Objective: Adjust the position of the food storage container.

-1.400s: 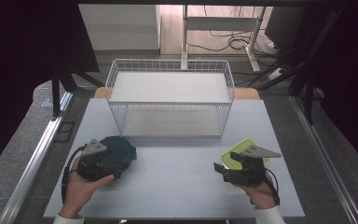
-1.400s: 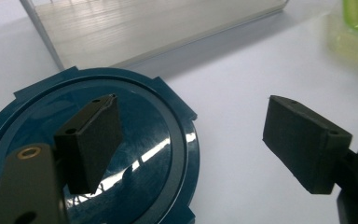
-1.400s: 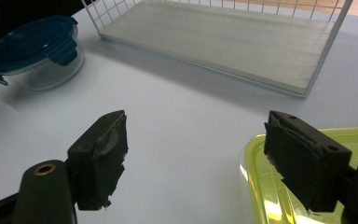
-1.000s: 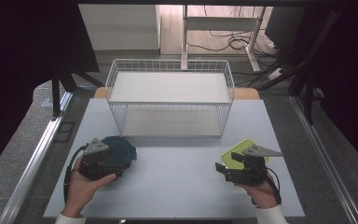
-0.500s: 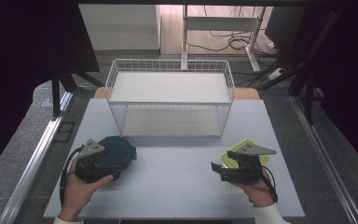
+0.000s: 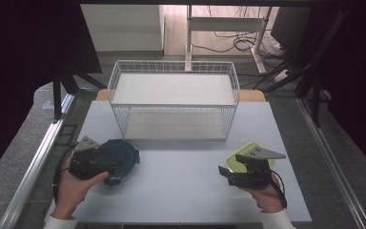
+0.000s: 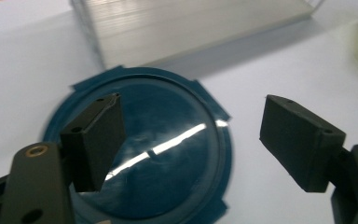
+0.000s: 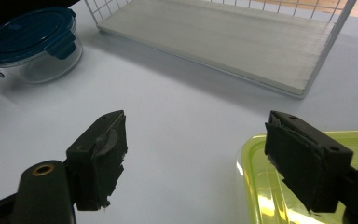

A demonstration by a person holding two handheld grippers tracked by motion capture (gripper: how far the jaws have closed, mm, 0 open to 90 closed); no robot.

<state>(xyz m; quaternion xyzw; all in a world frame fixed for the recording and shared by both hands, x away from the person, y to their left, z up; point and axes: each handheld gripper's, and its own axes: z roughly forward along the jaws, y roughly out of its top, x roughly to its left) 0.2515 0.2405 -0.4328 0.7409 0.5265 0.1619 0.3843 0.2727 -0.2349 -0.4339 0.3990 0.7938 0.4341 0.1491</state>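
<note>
White tabletop [image 6: 181, 181] carries a wire basket [image 6: 174, 102] at 12 o'clock. At 8 o'clock the left gripper [image 7: 191, 135] hovers wide open over the blue-lidded round container [image 6: 121, 155]. At 4 o'clock the right gripper [image 8: 196, 154] gapes empty above the green-lidded container [image 8: 303, 186].

A wire basket [image 6: 173, 102] stands at the far middle of the desk [image 6: 181, 200], with a flat board lying in its bottom. Nearer the person, at the left, a round lidded container [image 6: 119, 157] rests on the desk, and the left hand-held gripper [image 6: 91, 161] hovers just over its near-left part. At the right, well apart from it, a second lidded container [image 6: 240, 157] lies on the desk, with the right hand-held gripper [image 6: 245, 172] partly above it. Both containers sit in front of the basket.
</note>
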